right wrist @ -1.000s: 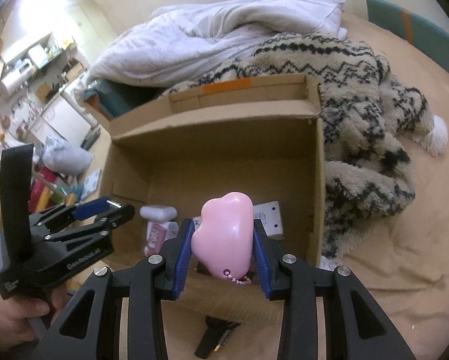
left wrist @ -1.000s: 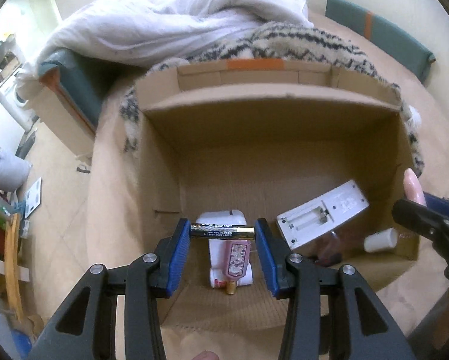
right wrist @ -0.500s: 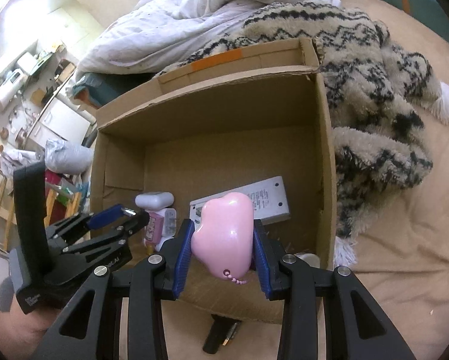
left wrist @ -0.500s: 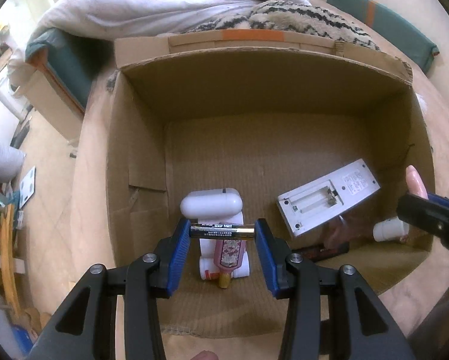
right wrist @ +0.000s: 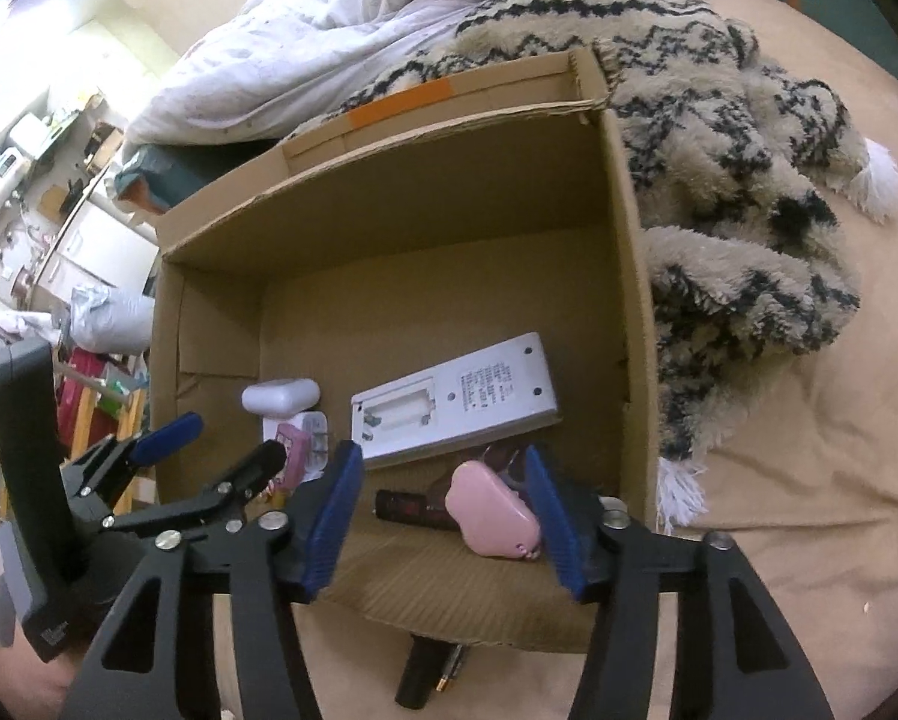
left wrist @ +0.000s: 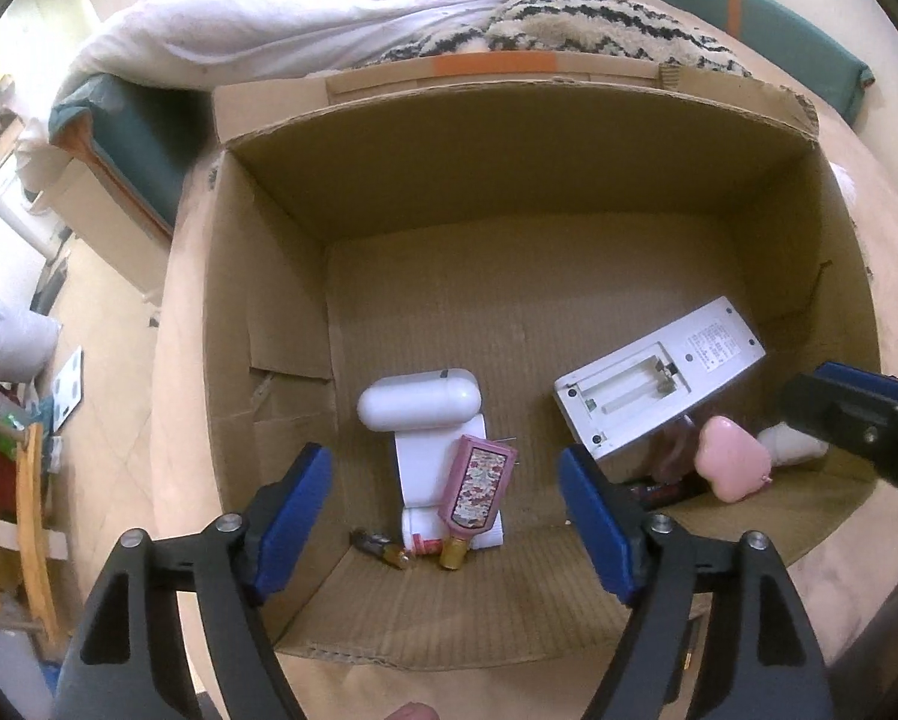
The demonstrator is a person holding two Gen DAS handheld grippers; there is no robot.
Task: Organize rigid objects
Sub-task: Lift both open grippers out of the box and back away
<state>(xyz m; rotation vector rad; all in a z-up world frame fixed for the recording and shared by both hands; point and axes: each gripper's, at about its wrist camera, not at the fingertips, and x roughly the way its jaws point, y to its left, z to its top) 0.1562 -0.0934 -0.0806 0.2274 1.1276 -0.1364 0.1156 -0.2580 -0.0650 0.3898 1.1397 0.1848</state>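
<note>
now both grippers are hovering w/ jaws apart, empty, over the cardboard box [left wrist: 257, 324]. left gripper [left wrist: 446, 525] is nearer the battery [left wrist: 383, 546], lying crosswise just below-left; pink case [right wrist: 494, 510] is resting under right gripper [right wrist: 443, 516].

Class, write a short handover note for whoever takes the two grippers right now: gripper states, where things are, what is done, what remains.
Left gripper: open, empty, over the cardboard box.
Right gripper: open, empty, over the box.
In the box: battery, pink case, white remote, pink perfume bottle, white capsule-shaped item.
Left: a dark pen-like item lies outside the box's near wall.
</note>
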